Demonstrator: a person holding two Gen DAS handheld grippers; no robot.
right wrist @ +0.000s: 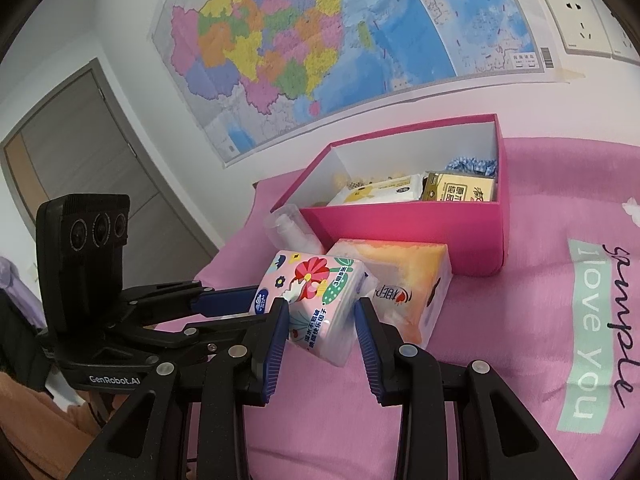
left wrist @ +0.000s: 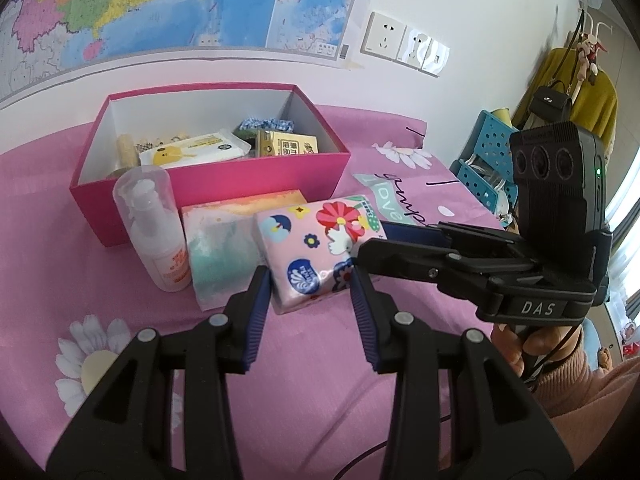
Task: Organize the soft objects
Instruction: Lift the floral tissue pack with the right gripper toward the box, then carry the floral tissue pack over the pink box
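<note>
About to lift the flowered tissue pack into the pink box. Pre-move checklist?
1. Left gripper pads on the flowered tissue pack: ok.
2. Right gripper pads on it: ok.
3. Pack free of the orange tissue pack: not ok, it lies against it.
4. Pump bottle clear of the path: cannot tell, it stands in front of the box.
5. Room in the pink box: cannot tell, partly filled.

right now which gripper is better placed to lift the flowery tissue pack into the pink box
Judging by the views, left. The left gripper clamps the floral tissue pack's near end squarely, facing the pink box head on. The right gripper only pinches a corner from the side.
</note>
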